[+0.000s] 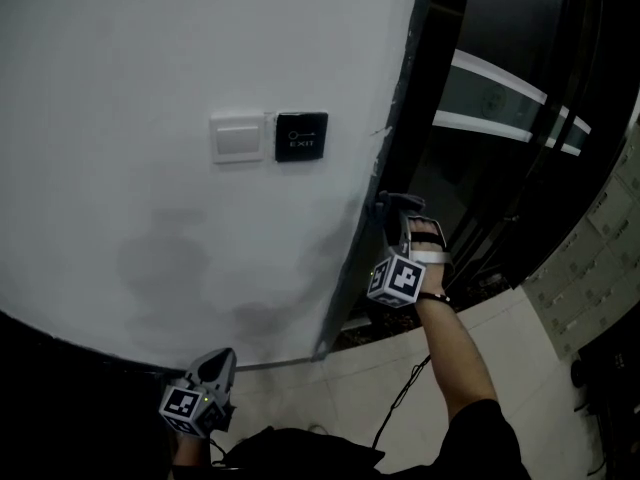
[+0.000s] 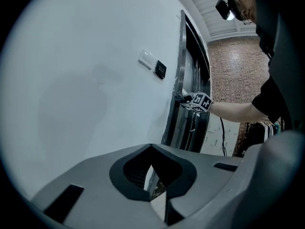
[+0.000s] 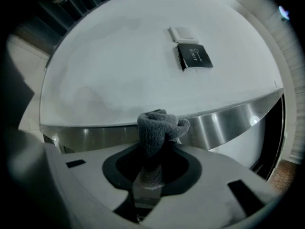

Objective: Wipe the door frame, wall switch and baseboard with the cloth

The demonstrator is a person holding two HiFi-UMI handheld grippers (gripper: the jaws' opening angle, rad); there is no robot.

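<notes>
On the white wall sit a white switch (image 1: 238,136) and a black EXIT button (image 1: 301,136). The metal door frame (image 1: 385,158) runs down the wall's right edge. My right gripper (image 1: 393,208) is shut on a grey cloth (image 3: 159,128), and the cloth's bunched end lies against the steel door frame (image 3: 228,120). The switch (image 3: 183,33) and the EXIT button (image 3: 194,56) lie beyond it. My left gripper (image 1: 222,360) hangs low by the dark baseboard (image 1: 70,346), shut and holding nothing. Its view shows the wall, the switch (image 2: 147,58) and the right gripper (image 2: 190,99) at the frame.
Right of the frame is a dark glass door with pale stripes (image 1: 500,93). Light floor tiles (image 1: 510,338) lie below it, and a black cable (image 1: 400,398) trails over them. A brick wall (image 2: 233,70) stands further back.
</notes>
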